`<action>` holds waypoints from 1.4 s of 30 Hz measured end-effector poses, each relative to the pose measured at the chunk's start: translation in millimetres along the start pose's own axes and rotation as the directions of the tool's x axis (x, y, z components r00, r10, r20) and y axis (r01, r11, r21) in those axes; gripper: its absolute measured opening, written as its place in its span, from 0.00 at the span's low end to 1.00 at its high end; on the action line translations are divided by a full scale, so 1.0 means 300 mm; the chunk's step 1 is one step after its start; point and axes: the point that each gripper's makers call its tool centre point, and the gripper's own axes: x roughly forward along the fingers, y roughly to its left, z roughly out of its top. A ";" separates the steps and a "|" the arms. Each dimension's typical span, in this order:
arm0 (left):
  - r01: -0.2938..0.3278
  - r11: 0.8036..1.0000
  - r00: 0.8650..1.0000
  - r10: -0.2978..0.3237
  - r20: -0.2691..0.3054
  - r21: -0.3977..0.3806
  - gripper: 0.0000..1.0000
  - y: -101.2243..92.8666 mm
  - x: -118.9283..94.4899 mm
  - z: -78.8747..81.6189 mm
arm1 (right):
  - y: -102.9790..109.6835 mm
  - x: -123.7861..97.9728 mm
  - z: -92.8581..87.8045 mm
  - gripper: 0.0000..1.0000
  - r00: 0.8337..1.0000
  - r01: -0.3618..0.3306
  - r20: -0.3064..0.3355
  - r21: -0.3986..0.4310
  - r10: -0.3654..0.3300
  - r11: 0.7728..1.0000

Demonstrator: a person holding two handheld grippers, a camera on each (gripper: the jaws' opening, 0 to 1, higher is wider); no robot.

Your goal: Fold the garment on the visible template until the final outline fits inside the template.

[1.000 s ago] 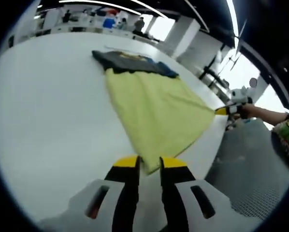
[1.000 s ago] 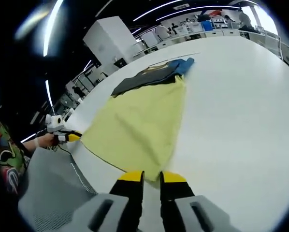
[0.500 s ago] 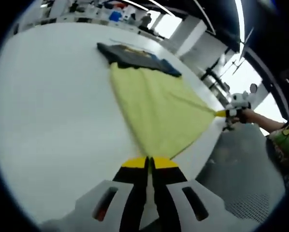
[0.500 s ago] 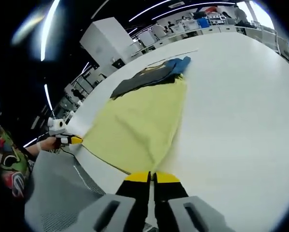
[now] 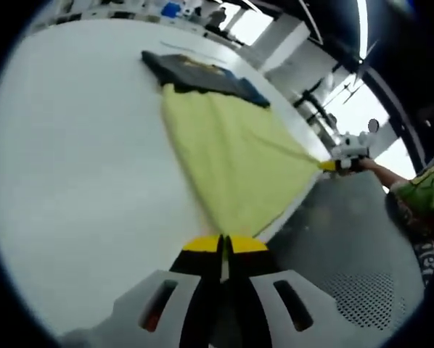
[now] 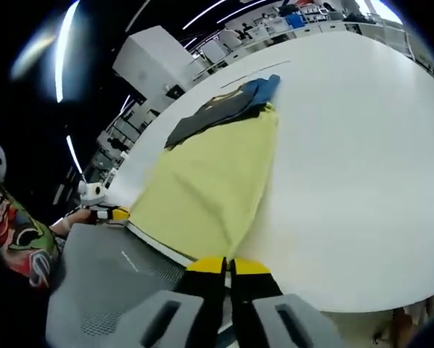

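- The yellow garment (image 5: 231, 163) lies spread on the white surface (image 5: 79, 167), its near edge reaching the rim of the surface — the cloth fans out wide toward the person and narrows toward its far end.
- In the left gripper view the left claw (image 5: 223, 245) has its yellow-tipped jaws pressed together on the near corner of the yellow garment, at the rim of the surface.
- In the right gripper view the right claw (image 6: 228, 266) is likewise closed, its tips together on the other near corner of the garment (image 6: 213, 185).
- Each claw shows in the other's view, small and off to the side: the right one (image 5: 338, 165) at the cloth's stretched corner, the left one (image 6: 114, 214) at the opposite corner, each with a hand behind it.
- At the far end of the yellow cloth a dark garment (image 5: 195, 74) lies flat on the surface, touching the yellow one; a blue piece (image 6: 266, 85) shows at one end of it.
- A grey perforated panel (image 6: 108, 283) lies just beside the rim of the surface — below the claws.
- A patterned sleeve (image 5: 420, 196) of the person shows at the side.
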 end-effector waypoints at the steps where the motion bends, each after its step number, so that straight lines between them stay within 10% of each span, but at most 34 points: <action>1: 0.004 1.000 1.000 -0.004 -0.002 -0.004 0.00 0.004 -0.007 0.001 | 0.008 -0.006 -0.001 0.00 1.000 -0.004 -0.001 0.007 0.004 1.000; 14: 0.047 0.998 0.987 -0.039 0.158 -0.049 0.00 0.002 -0.094 0.160 | 0.074 -0.062 0.115 0.00 0.998 -0.032 0.047 0.057 0.030 0.998; 42: -0.049 0.992 0.900 -0.008 0.436 0.120 0.00 0.096 -0.142 0.830 | 0.124 -0.060 0.858 0.00 0.916 -0.137 0.374 -0.044 0.144 0.990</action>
